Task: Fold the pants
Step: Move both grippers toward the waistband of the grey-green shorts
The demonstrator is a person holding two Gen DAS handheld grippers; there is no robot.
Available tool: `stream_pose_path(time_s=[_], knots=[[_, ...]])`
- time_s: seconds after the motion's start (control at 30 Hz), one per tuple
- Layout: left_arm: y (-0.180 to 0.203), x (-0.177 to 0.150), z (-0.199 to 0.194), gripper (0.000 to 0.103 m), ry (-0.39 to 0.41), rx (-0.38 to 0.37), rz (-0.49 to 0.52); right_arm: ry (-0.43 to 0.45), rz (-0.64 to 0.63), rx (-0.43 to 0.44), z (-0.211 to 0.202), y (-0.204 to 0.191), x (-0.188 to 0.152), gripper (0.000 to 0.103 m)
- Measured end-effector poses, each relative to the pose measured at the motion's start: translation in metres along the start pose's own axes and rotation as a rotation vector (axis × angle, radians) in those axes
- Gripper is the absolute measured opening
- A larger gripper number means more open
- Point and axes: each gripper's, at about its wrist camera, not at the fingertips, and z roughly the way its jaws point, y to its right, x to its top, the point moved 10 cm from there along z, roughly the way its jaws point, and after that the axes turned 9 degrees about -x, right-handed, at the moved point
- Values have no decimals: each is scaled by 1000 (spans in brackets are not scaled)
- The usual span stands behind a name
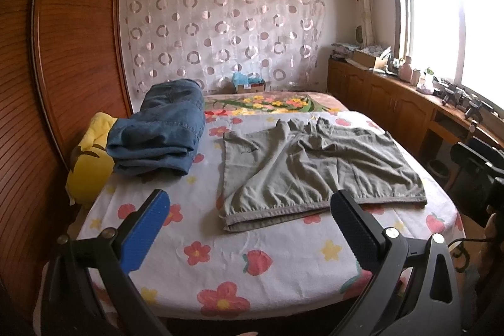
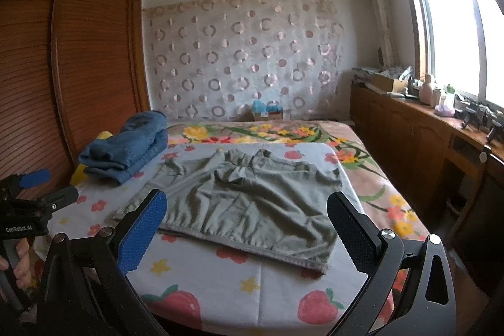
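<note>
**Both grippers poised, fold not yet begun**

We hold the left gripper (image 1: 250,211) and right gripper (image 2: 247,211) above the near edge of the bed (image 1: 252,282), jaws spread wide, nothing between them. Ahead, the grey-green pants (image 1: 315,166) lie flat but wrinkled on the flowered sheet, folded jeans (image 1: 160,131) well to their left. We judge this the approach: next, each gripper needs a hem corner.

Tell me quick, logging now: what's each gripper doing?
Left gripper: open, holding nothing.
Right gripper: open, holding nothing, above the grey-green cotton pants.
</note>
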Motion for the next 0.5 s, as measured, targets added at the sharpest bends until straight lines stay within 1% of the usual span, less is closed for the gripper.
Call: stream_pose_path(time_s=[0.23,0.27,0.5], knots=[[1,-16,14,103,-58,-21,-15,-36,-3,-1,10,12,-15,103],[-7,-19,20,103,-63,-23,-17,-41,-5,-2,12,11,-16,103],[-15,-29,32,103,-94,-43,-22,-81,-19,-11,22,19,-28,103]])
